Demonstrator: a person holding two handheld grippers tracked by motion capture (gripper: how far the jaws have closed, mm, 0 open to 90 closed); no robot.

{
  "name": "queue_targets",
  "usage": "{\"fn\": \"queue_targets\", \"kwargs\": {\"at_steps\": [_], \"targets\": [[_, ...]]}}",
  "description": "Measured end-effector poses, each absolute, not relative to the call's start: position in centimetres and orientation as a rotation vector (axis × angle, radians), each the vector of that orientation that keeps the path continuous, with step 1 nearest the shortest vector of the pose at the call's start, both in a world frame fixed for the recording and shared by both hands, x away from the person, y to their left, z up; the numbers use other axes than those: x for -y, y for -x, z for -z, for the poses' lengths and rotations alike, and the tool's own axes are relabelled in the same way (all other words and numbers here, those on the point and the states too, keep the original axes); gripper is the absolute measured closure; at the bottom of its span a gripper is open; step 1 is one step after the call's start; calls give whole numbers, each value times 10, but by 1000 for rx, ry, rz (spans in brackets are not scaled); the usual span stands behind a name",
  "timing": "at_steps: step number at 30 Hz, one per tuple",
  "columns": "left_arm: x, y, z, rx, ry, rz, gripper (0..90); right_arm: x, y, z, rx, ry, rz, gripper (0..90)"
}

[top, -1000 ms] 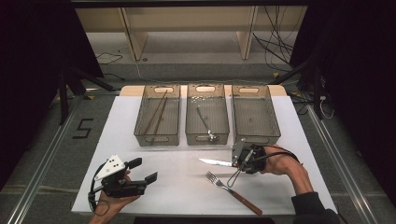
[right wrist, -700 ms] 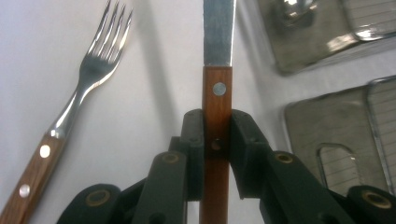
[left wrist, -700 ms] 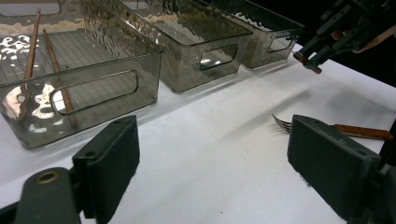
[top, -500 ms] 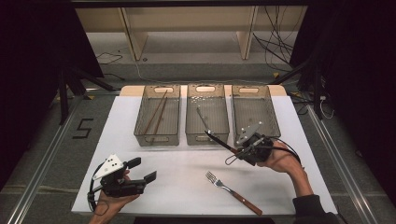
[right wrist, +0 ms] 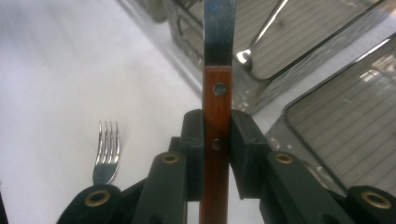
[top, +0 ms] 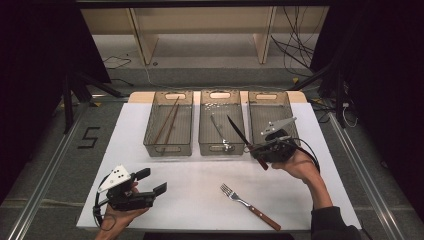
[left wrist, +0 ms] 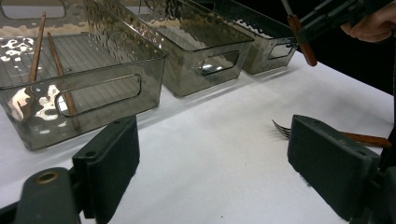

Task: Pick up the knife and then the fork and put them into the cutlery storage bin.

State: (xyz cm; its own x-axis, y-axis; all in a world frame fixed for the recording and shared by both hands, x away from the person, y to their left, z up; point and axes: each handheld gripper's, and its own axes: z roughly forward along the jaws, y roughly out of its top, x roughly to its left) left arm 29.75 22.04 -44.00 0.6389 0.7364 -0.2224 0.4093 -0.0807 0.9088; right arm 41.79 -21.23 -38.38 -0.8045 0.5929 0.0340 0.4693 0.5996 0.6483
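While the left gripper (top: 150, 190) is rested low on the white bench (top: 200, 175) near its front left corner, its jaws are held wide apart with nothing between them. Two brown chopsticks (top: 167, 122) are seen in the left bin (top: 168, 146), and a metal utensil (top: 218, 131) in the middle bin (top: 221, 147). A wooden-handled fork (top: 249, 206) is laid on the bench near the front edge. At the right, the knife (top: 244, 140) is clamped by its wooden handle in the closed right gripper (top: 256, 151), raised off the bench, with the blade pointed over the middle bin and the right bin (top: 290, 107) just beside.
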Motion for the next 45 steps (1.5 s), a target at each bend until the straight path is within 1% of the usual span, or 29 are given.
{"fn": "queue_targets", "kwargs": {"at_steps": [15,24,38,45], "targets": [[-221,-299,441,-951,-1693,-353,163,222,-443,370,-2500,-1095,-1110,770],[-222,-298,441,-950,-1692,-354,163,227,-462,361,-2427,-1193,-1121,770],[-222,-299,440,-948,-1690,-351,163,243,-482,361,-2307,-1370,-1156,770],[-222,-299,440,-945,-1692,-350,163,249,-492,368,-2273,-1460,-1129,769]]}}
